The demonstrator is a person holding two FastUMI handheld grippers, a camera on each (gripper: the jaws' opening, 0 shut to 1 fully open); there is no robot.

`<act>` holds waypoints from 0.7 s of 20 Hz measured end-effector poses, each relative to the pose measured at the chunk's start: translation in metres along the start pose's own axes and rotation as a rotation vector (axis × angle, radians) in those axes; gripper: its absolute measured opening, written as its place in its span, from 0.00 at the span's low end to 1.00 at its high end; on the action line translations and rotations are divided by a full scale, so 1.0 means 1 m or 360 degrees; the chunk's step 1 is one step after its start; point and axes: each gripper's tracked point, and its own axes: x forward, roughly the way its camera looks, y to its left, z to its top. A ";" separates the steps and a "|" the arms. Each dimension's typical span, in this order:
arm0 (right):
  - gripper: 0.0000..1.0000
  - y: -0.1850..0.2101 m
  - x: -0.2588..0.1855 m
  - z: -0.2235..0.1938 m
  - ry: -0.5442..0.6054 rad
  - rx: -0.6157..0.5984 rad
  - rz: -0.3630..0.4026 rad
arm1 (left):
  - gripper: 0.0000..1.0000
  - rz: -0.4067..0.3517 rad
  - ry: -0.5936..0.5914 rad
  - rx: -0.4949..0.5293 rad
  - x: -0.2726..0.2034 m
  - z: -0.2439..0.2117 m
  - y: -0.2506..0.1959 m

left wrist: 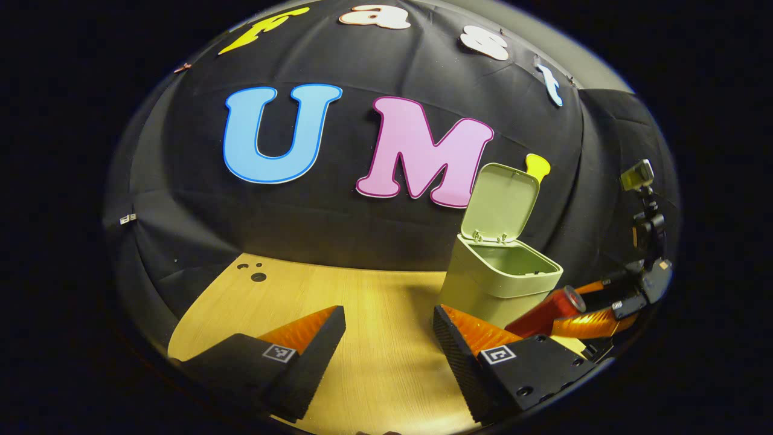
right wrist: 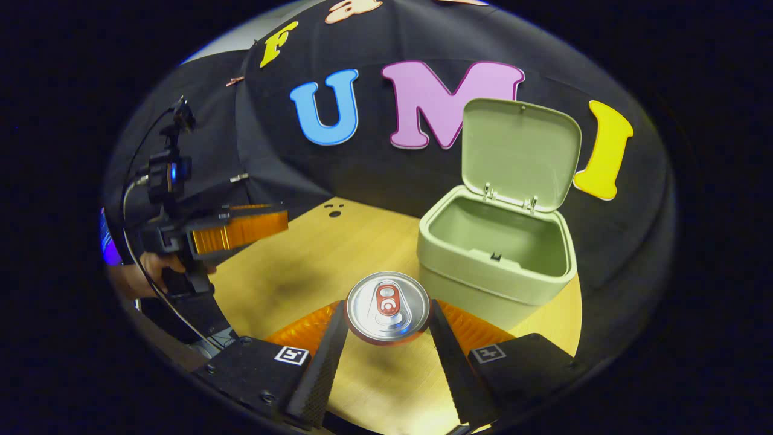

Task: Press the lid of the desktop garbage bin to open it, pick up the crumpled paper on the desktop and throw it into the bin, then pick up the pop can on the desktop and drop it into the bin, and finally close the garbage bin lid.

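Note:
In the right gripper view, the pale green bin (right wrist: 495,260) stands on the wooden table (right wrist: 302,266) with its lid (right wrist: 519,154) swung up and open. My right gripper (right wrist: 386,311) is shut on the pop can (right wrist: 386,307), whose silver top faces the camera, just in front of the bin. In the left gripper view, the red can (left wrist: 546,311) hangs tilted beside the bin (left wrist: 495,278), held by the right gripper (left wrist: 589,323). My left gripper (left wrist: 389,311) stands open over bare table (left wrist: 362,362), left of the bin. What lies at the bin's bottom is hidden.
A person's hand (right wrist: 145,266) holds the left gripper (right wrist: 238,229) at the table's left side. Small round holes (left wrist: 258,277) mark the table's far left corner. The black cloth wall rises right behind the bin.

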 end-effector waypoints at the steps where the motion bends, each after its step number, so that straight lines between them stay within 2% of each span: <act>1: 0.82 -0.003 -0.003 0.012 -0.0037 0.0012 -0.0002 | 0.95 0.0001 -0.0002 0.0004 0.000 0.000 -0.001; 9: 0.81 -0.050 -0.005 0.094 -0.0315 -0.0003 -0.0103 | 0.95 0.0001 -0.0009 0.0018 0.003 0.003 -0.007; 14: 0.81 -0.088 0.009 0.103 -0.0320 0.0007 -0.0221 | 0.95 0.0004 -0.0003 0.0015 0.005 0.004 -0.006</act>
